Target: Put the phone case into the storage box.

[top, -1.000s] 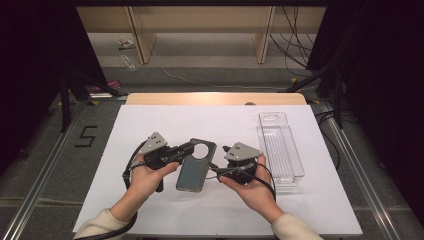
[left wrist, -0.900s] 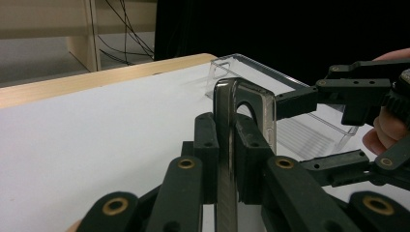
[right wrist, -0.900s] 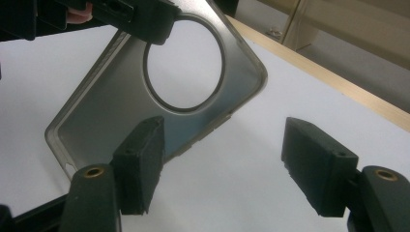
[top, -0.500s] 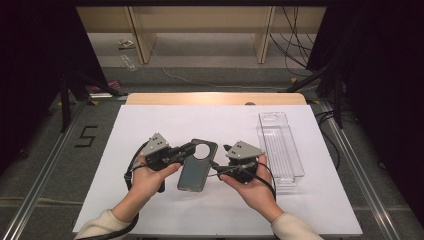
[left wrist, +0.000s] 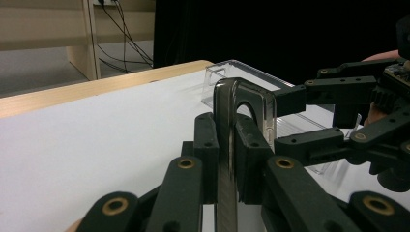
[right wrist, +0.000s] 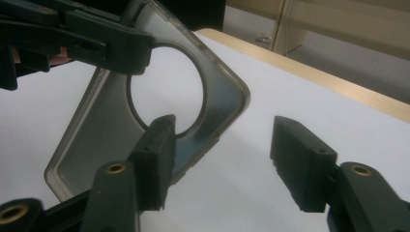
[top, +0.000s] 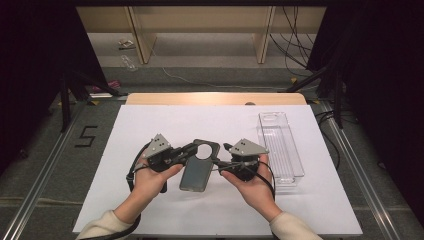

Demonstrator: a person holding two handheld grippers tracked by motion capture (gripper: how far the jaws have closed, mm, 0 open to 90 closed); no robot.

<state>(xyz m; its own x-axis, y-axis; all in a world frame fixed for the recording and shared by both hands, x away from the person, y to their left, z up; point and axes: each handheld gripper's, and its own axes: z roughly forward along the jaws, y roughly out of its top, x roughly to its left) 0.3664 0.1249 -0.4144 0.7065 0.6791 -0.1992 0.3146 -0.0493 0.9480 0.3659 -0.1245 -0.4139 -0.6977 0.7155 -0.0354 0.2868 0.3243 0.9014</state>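
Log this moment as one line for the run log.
left gripper: shut on smoky translucent phone case | right gripper: open beside case | clear plastic tray: right side of white table

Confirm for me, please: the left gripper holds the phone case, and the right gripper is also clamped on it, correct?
Not quite. The left gripper does grip the phone case, but the right gripper is open: in the right gripper view its fingers stand wide apart, with the case to the left of them rather than between them.
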